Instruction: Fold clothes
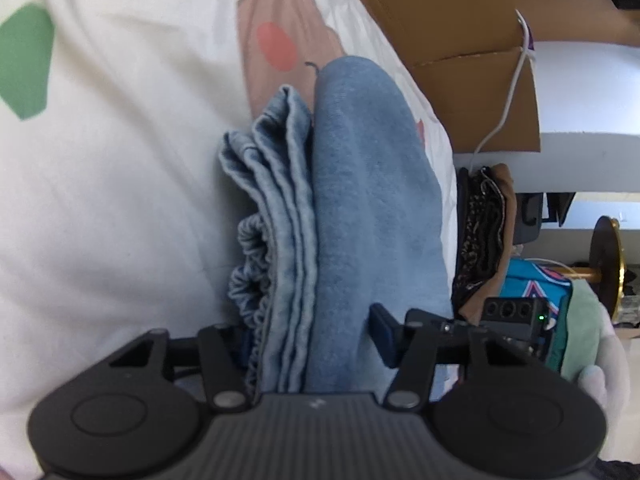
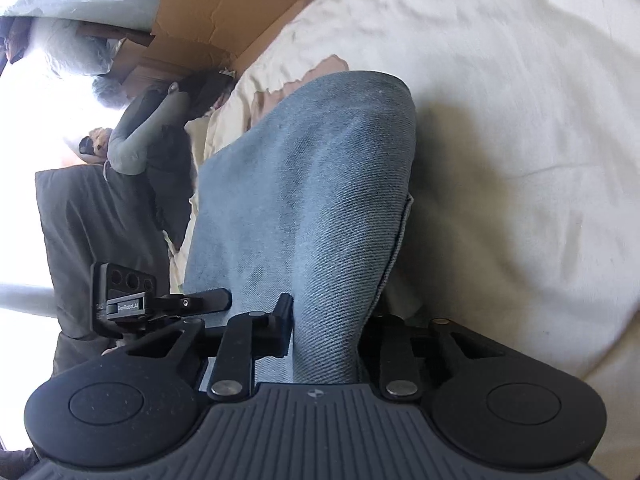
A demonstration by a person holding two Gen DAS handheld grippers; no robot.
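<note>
A light blue denim garment [image 1: 360, 184] lies folded in several layers on a cream bedsheet [image 1: 120, 168], its gathered elastic waistband [image 1: 250, 264] showing at the left edge. My left gripper [image 1: 312, 340] is shut on the near end of this bundle; the right fingertip [image 1: 382, 332] presses the cloth and the left one is hidden behind the waistband. In the right wrist view the same denim [image 2: 320, 184] rises in a hump over the sheet [image 2: 520, 160]. My right gripper [image 2: 326, 320] is shut on a fold of it, its left finger [image 2: 284, 318] against the cloth.
Cardboard boxes [image 1: 460, 40] stand along the bed's far edge, with a white cable [image 1: 504, 112] hanging over them. Piled clothes [image 1: 484, 232], a teal garment [image 1: 532, 284] and a gold dumbbell [image 1: 608, 264] lie beyond. Dark clothing [image 2: 108, 216] and a grey sleeve [image 2: 140, 136] lie off the bed.
</note>
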